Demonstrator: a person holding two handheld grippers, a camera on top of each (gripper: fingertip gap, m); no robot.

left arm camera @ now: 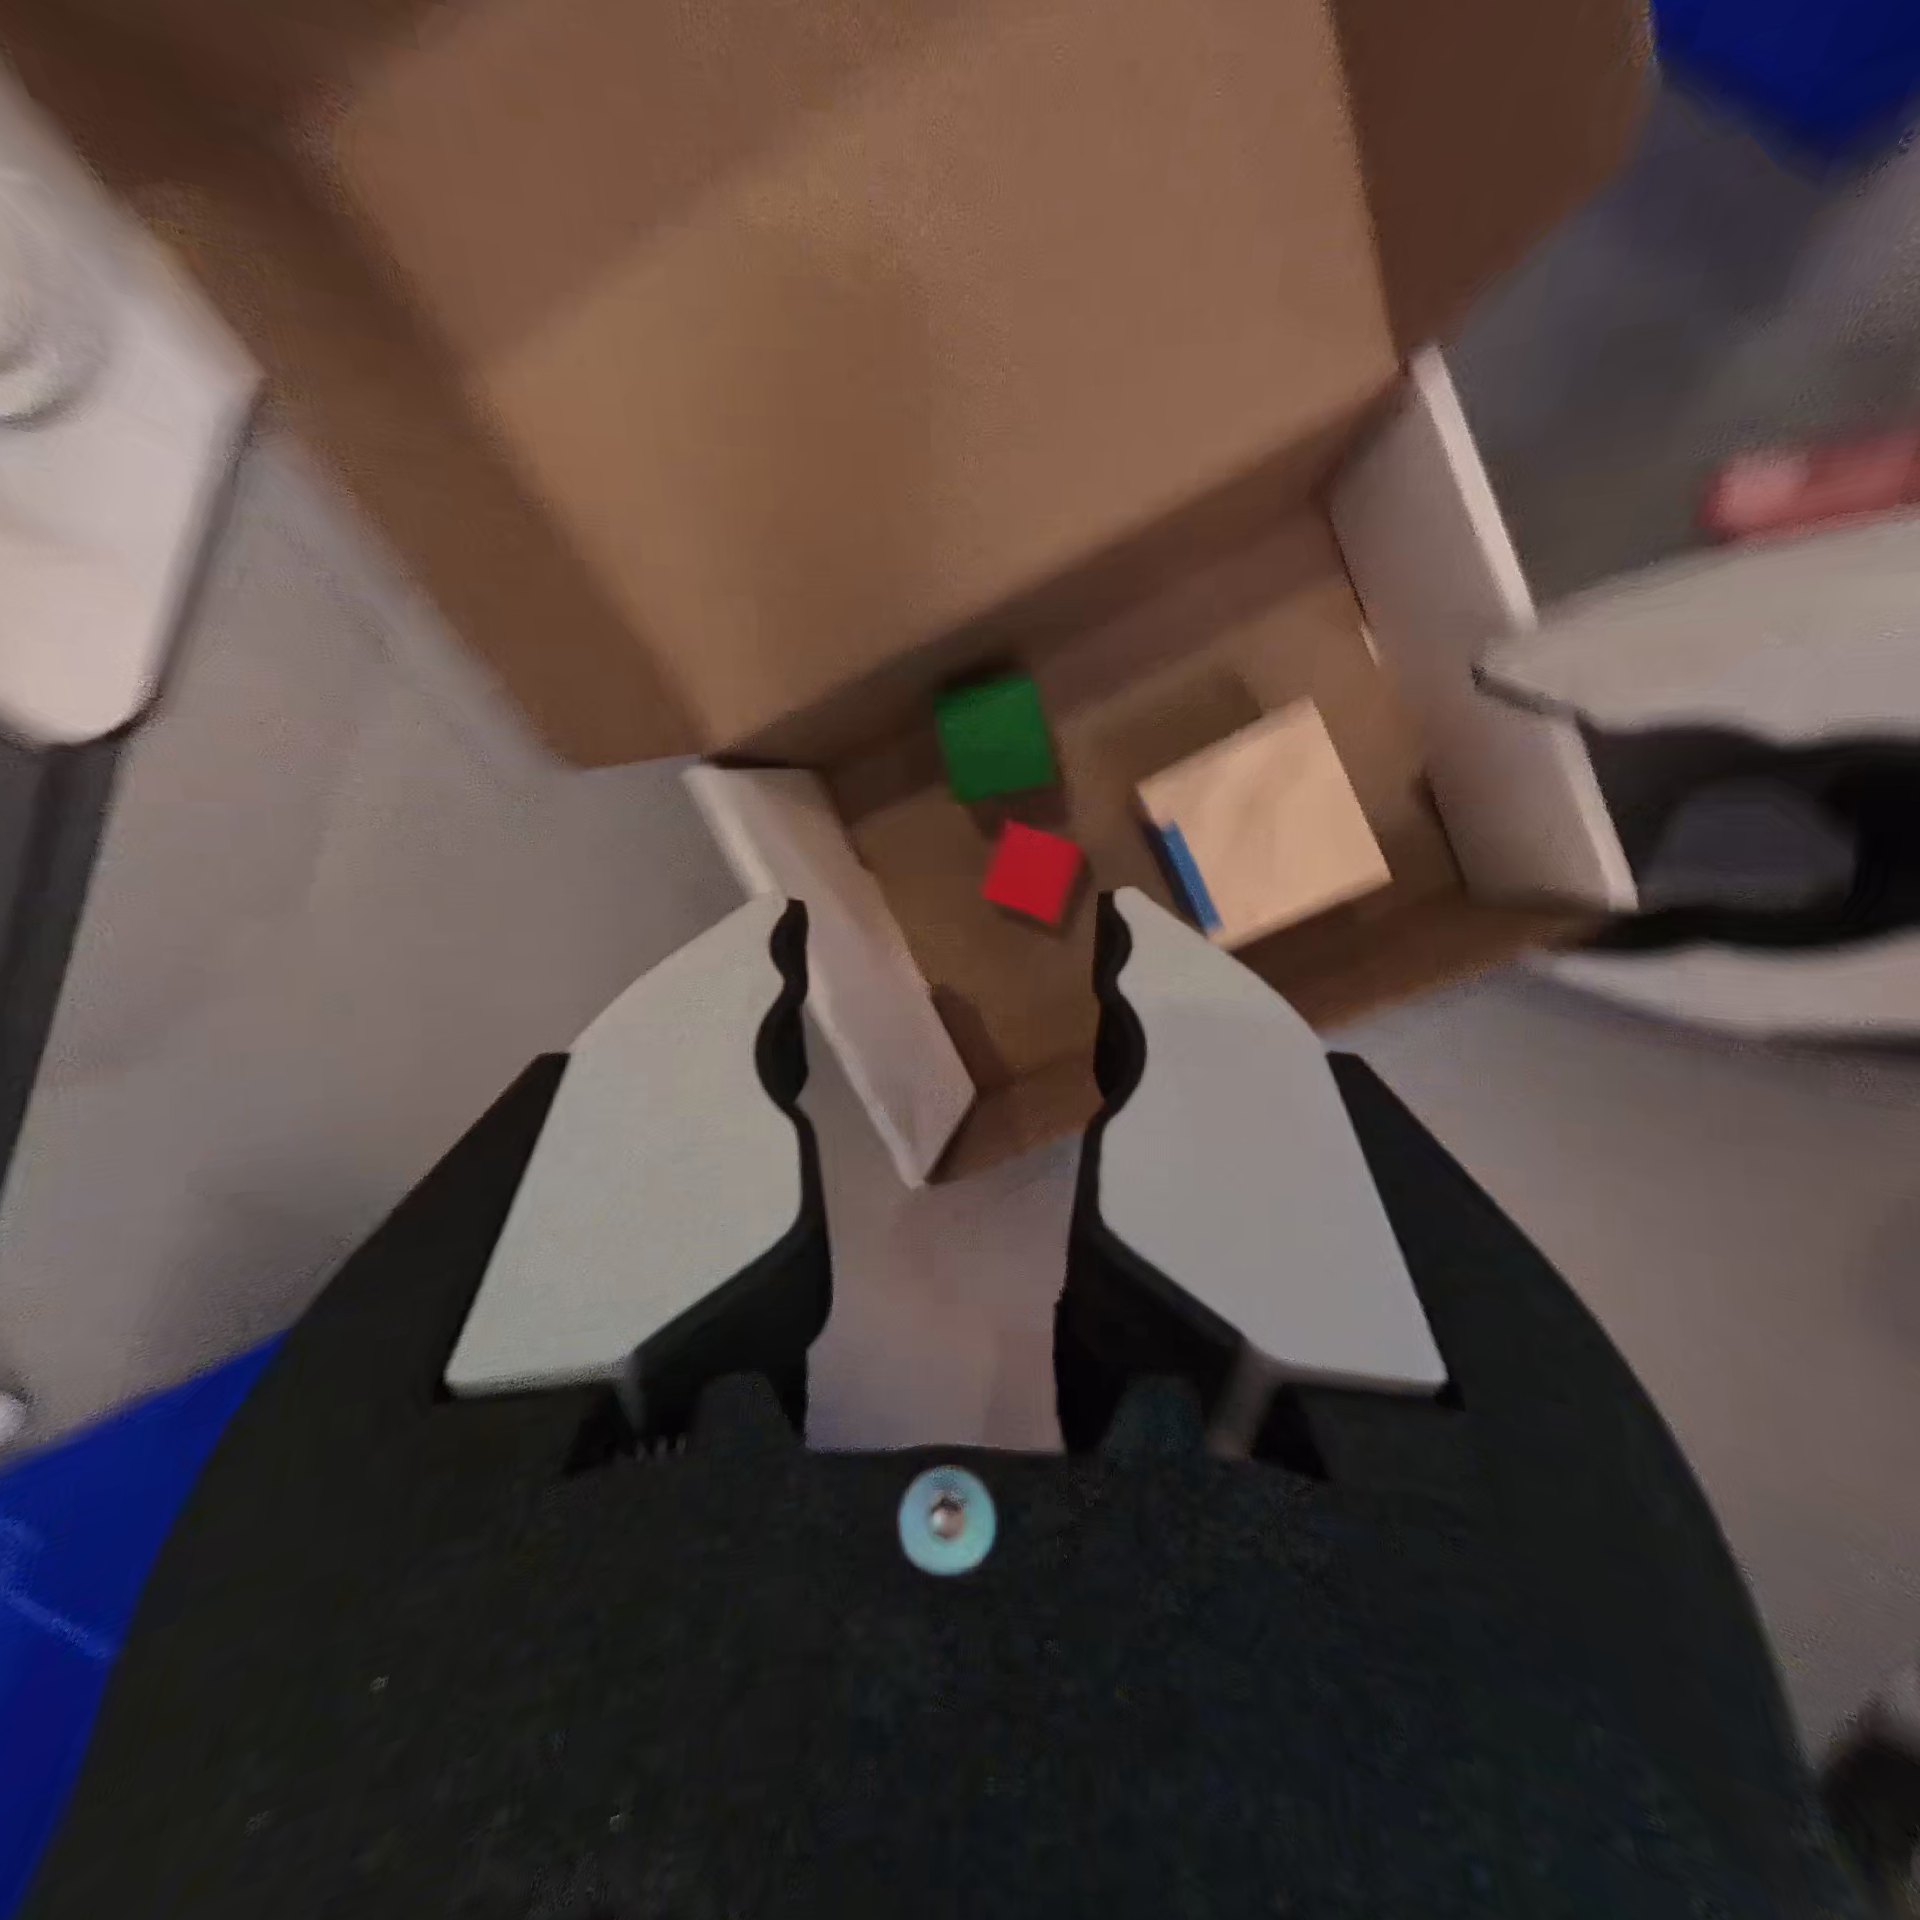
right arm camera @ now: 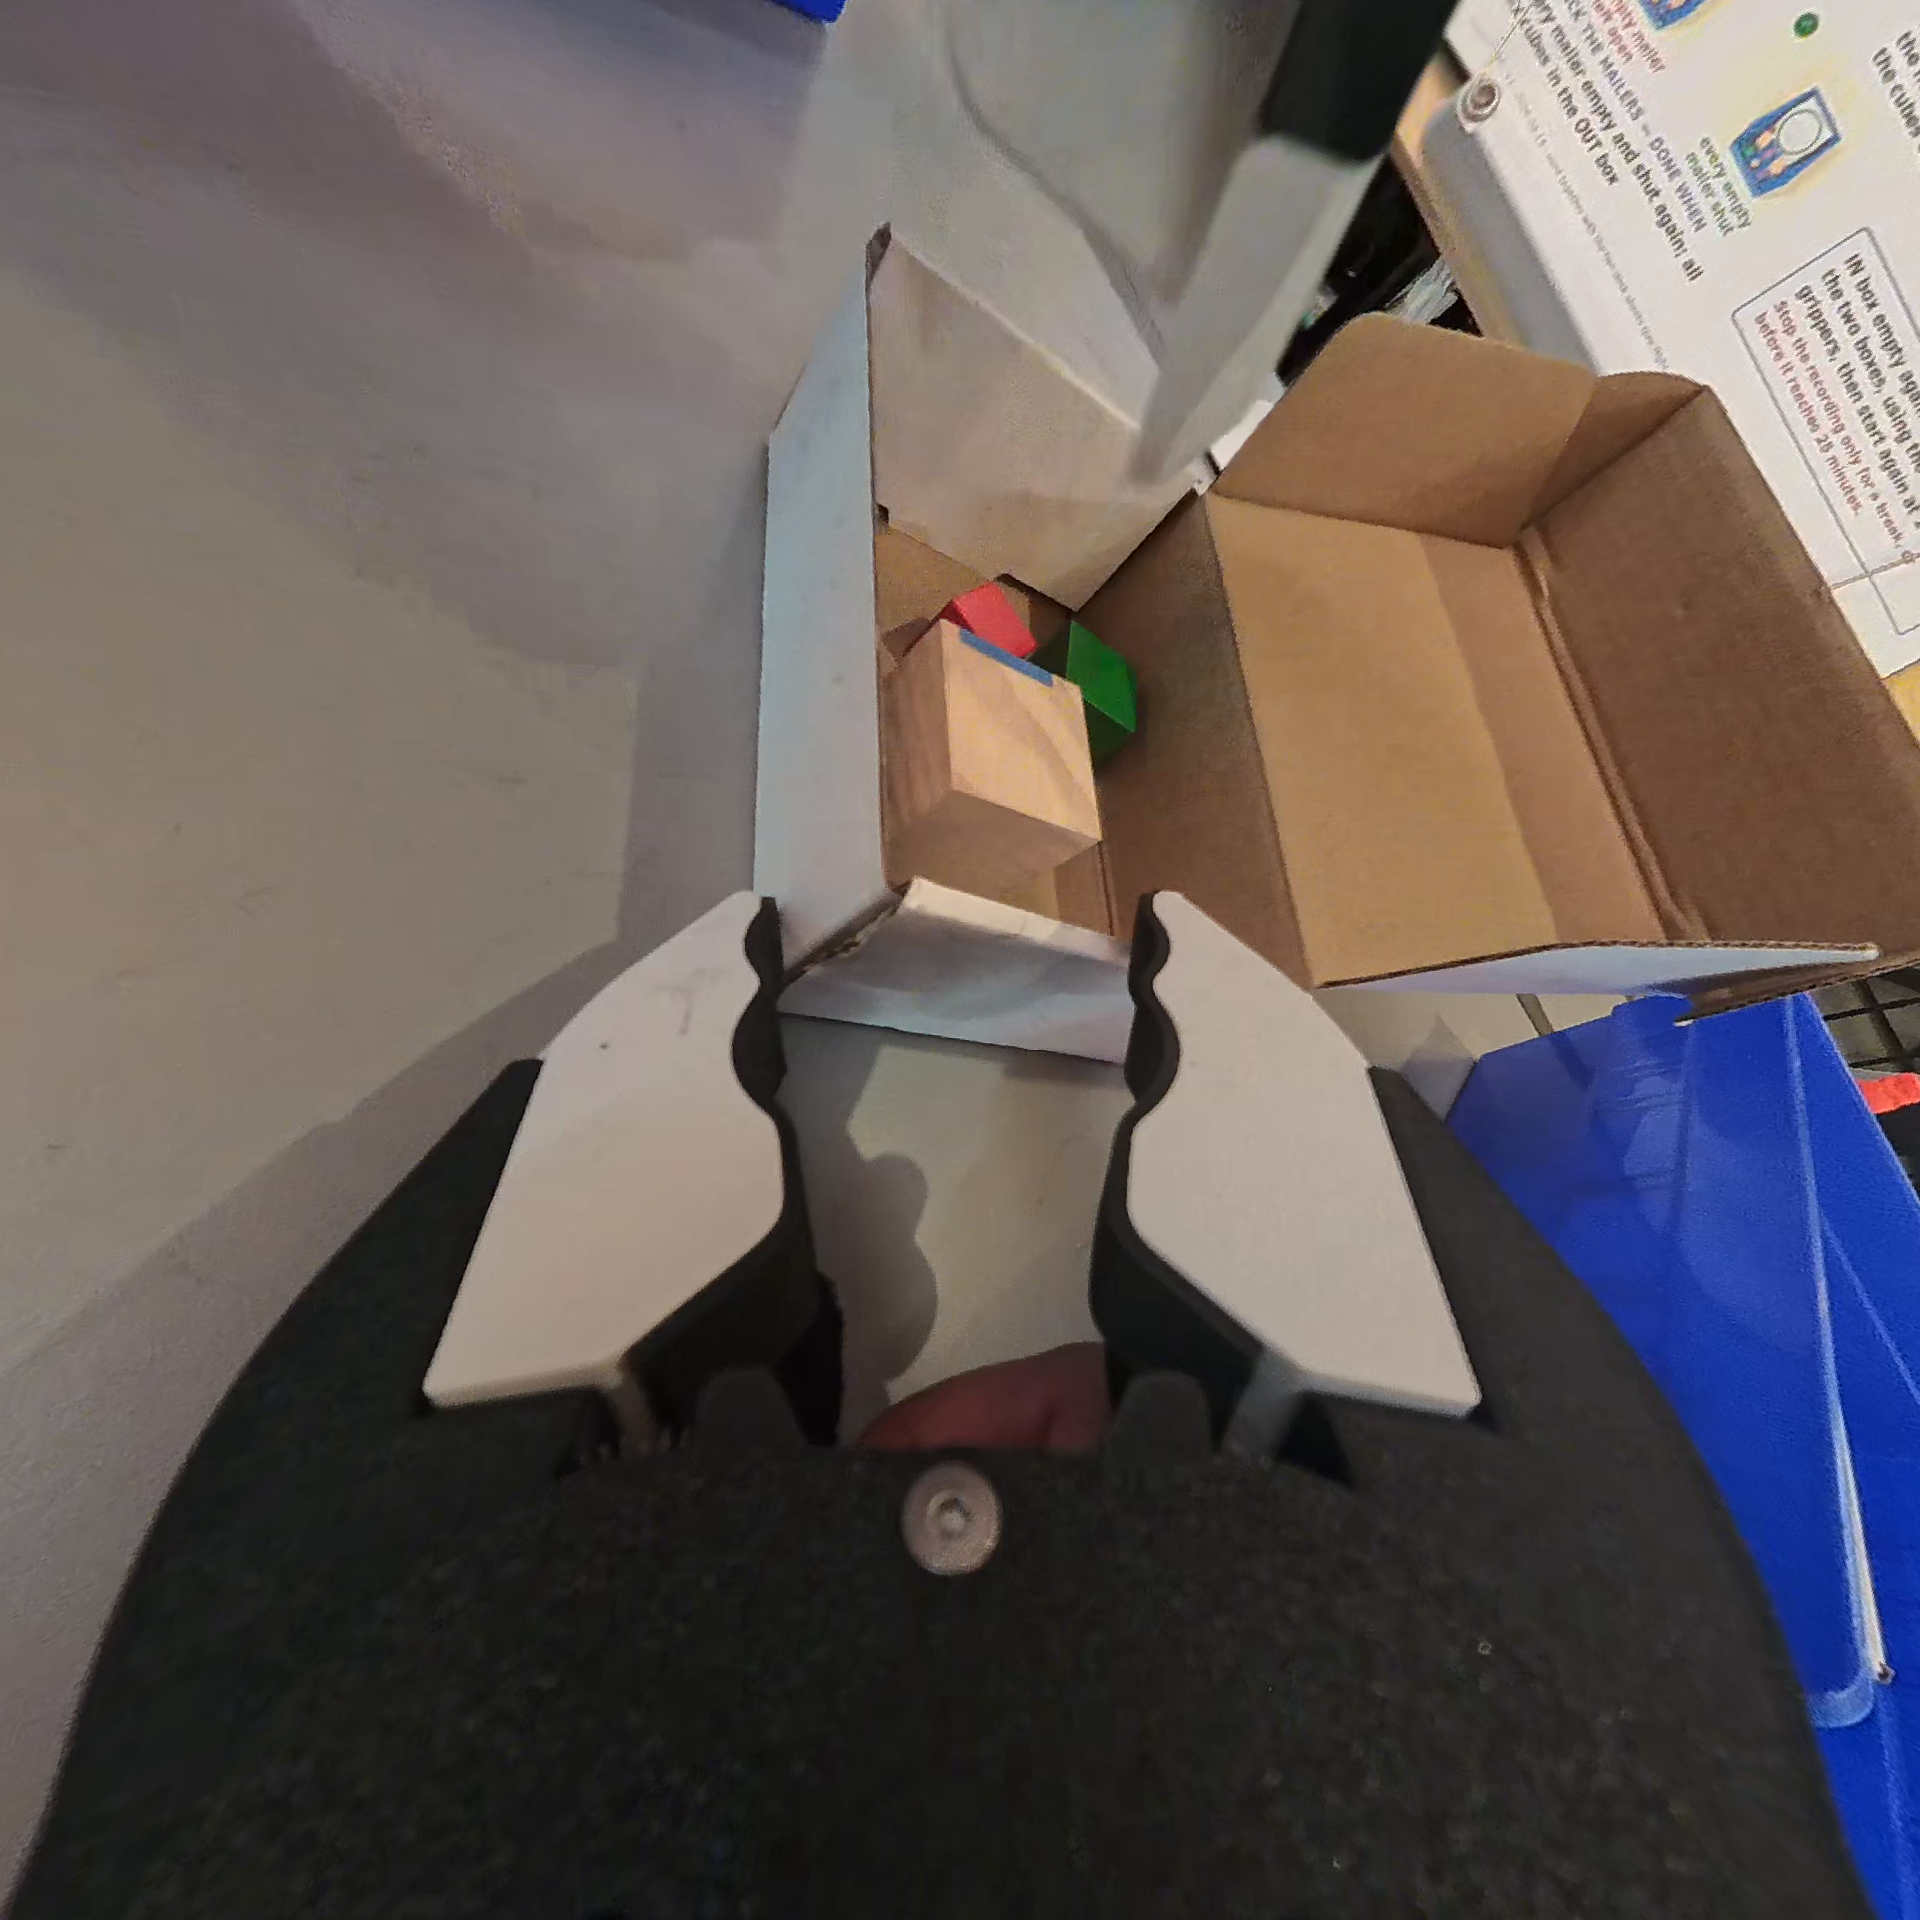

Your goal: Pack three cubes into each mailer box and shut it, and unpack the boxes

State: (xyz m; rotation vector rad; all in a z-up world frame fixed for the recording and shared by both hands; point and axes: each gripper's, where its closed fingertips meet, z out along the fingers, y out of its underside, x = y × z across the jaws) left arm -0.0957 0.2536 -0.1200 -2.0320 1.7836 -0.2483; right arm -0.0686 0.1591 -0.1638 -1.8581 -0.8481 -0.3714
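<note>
the white-outside, brown-inside cardboard mailer box (right arm camera: pixel 821 727) sits open on the pale grey table (right arm camera: pixel 312 623), lid flap (right arm camera: pixel 1455 748) swung toward 2 o'clock. inside lie a large plain wooden cube (right arm camera: pixel 987 769), a small red cube (right arm camera: pixel 992 618) and a green cube (right arm camera: pixel 1101 686) — packed close together. the right gripper (right arm camera: pixel 951 925) is spread apart and empty at the box's 6 o'clock corner. the left gripper (left arm camera: pixel 948 920) is likewise apart, holding nothing, straddling a white side wall (left arm camera: pixel 862 966). a blue plastic bin (right arm camera: pixel 1683 1299) sits at 4 o'clock.

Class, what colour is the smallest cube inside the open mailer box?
Red; the smallest cube shows best in the left wrist view, lying in the mailer box.
</note>
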